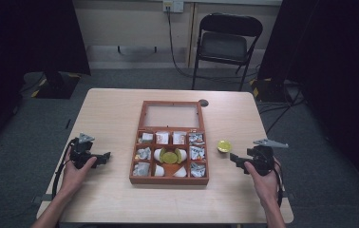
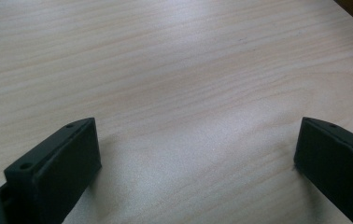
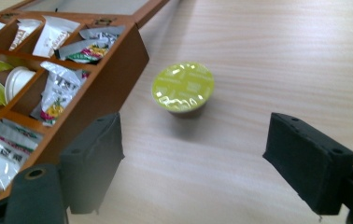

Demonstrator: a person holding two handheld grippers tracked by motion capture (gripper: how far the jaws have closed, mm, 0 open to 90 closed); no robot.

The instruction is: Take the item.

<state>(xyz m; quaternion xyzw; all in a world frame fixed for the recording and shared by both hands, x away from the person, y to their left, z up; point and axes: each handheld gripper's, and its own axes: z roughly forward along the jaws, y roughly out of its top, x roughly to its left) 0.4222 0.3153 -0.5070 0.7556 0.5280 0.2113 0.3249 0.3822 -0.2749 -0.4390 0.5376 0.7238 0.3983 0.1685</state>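
Right gripper view: the capsule, a small cup with a shiny green foil lid, stands upright on the worktop ahead of the jaws, closer to the left jaw than to the right. It lies beyond the jaw tips, not between them, and touches neither. The jaws of the right gripper stand wide apart with only bare worktop between them. Left of the left jaw, just beside the capsule but apart from it, runs the outer wall of the box, a brown wooden case divided into compartments. The compartments nearest that jaw hold foil sachets; farther in lie white cups and a second green lid.

High view: the capsule sits between the box and the right gripper, just ahead of the jaw tips. The box lid lies open flat on the far side. The left gripper rests in the person's hand on the other side of the box, jaws pointing toward it.

Left gripper view: the jaws of this gripper are wide apart, with bare worktop between and ahead of them.
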